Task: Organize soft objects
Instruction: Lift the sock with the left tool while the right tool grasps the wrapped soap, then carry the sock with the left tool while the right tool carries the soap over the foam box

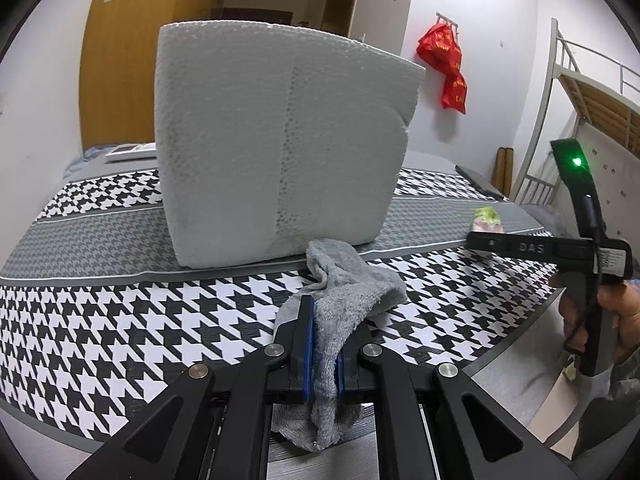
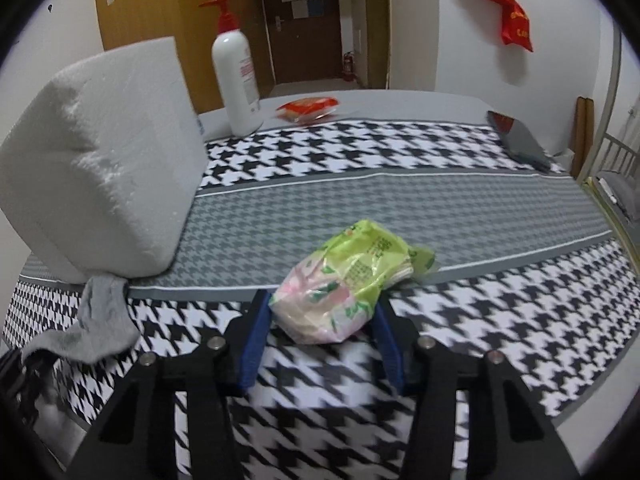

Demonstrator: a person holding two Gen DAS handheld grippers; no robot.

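left gripper (image 1: 322,344): jaws clamped on grey sock (image 1: 348,280), whose far end touches the near base of white foam block (image 1: 276,140) | right gripper (image 2: 320,328): jaws wide apart either side of green-pink tissue pack (image 2: 352,280), lying on houndstooth cloth (image 2: 500,320) right of the block | far: lotion bottle (image 2: 236,76), red packet (image 2: 308,108)

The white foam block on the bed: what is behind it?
Behind the white foam block stand a white pump bottle and, further right, a red packet. Whatever lies directly behind the block is hidden.
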